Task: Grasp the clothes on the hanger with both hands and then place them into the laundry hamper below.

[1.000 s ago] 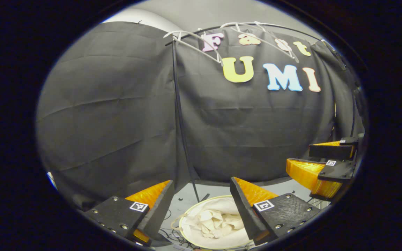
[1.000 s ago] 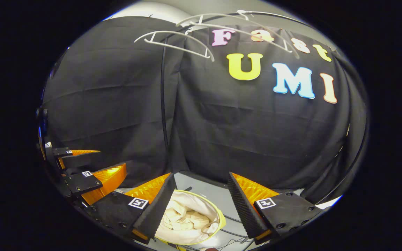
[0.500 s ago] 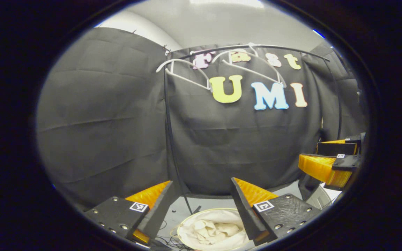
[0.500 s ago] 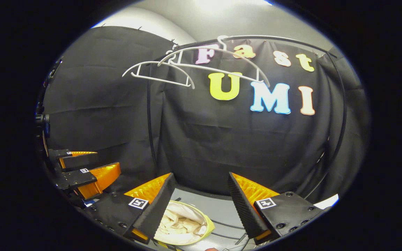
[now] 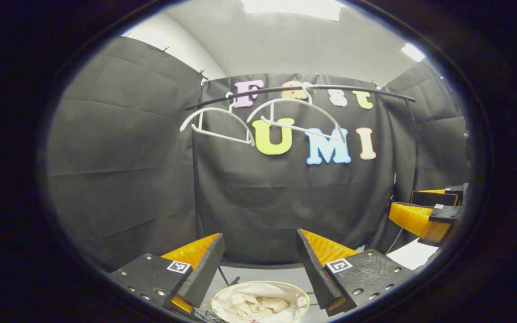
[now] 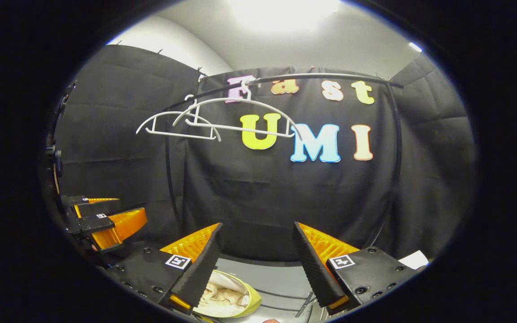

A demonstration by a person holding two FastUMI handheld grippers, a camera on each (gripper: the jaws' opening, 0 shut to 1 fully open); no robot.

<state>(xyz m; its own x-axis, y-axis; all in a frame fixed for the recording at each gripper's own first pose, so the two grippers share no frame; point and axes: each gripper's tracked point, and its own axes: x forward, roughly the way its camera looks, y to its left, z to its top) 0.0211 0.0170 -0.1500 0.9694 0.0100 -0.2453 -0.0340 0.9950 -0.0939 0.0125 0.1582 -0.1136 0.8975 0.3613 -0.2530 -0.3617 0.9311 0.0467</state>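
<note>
Both tools are spread wide and grip nothing. The left tool (image 5: 260, 253) points at the black cloth wall, and just below its tips sits the laundry hamper (image 5: 305, 299) on the floor, its round rim pale yellow. The clothes (image 5: 258, 305), a cream bundle, lie crumpled inside it, which I take to mean the drop is done and the open fingers are simply the result of letting go. The right tool (image 6: 257, 246) faces the same way with the hamper under its left finger, the cloth showing in it there too. High above both tools a dark rail (image 5: 352, 89) carries 2 white hangers (image 5: 216, 123), both bare, hanging slightly askew, as they would once a garment has been pulled off. From the left tool, the other one shows off to its right at about the same height, so the pair are held side by side. Nothing seems left to do but withdraw.
</note>
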